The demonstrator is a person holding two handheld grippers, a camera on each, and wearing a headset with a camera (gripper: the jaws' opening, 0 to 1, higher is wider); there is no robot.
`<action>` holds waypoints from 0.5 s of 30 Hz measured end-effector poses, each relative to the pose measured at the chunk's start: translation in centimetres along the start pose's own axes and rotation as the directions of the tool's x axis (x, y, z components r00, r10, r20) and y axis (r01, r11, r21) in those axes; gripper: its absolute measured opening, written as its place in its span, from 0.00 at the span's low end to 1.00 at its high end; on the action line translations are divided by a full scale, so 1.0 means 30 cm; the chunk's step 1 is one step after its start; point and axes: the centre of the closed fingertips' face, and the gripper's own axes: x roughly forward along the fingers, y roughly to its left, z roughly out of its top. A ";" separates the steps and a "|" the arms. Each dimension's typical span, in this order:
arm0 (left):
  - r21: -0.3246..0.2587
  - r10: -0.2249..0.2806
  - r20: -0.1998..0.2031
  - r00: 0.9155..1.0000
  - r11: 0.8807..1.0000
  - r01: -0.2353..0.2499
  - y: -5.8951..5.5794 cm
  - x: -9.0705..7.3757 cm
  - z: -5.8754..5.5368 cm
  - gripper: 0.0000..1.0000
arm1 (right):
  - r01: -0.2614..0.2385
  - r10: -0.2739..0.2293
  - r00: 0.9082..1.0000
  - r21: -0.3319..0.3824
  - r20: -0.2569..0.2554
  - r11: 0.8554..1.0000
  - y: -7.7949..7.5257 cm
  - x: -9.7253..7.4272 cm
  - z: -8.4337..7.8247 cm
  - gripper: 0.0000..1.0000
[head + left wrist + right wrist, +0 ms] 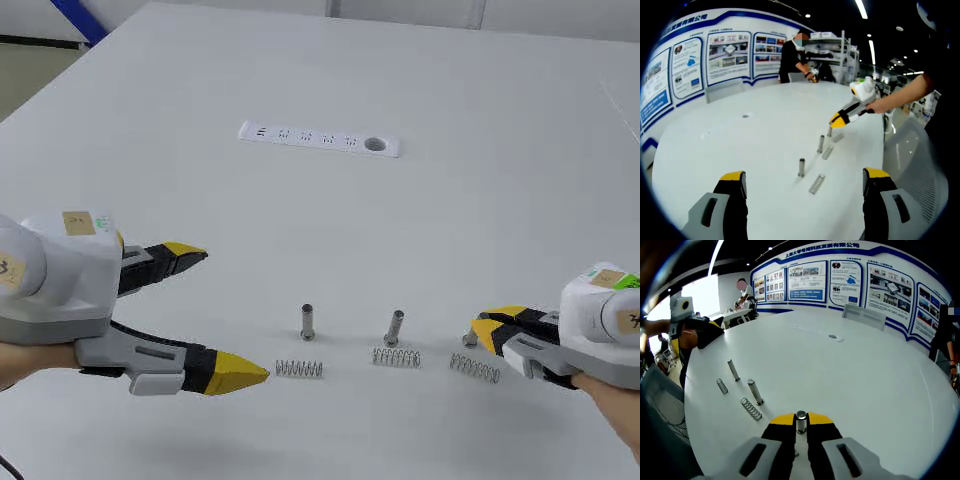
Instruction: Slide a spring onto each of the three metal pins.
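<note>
Left gripper (236,314) up close, my jaws spread wide, gripping nothing. My right gripper (482,333) is pinched around the third pin (800,421), spring (474,368) just beside it.

The white table (330,215) lay broad and bare on its far half, crossed only by a flat socket strip (318,138) well away from the work. Near the front edge, a row of small obstacles stood in the way. The left pin (308,321) and the middle pin (395,327) stood upright with a clear gap between them. A left spring (299,368) and a middle spring (396,357) lay just in front of them. The left gripper (235,315), jaws spread wide, blocked the row's left approach, its nearer tip close to the left spring. The right gripper (482,333) closed off the right end, clamped around the third pin (470,338), with the third spring (474,368) just in front.
</note>
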 end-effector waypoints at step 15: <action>-0.012 -0.003 0.017 1.000 1.000 0.003 -0.013 -0.005 0.011 0.98 | 0.021 -0.021 1.000 -0.002 -0.020 1.000 -0.003 -0.011 -0.006 0.09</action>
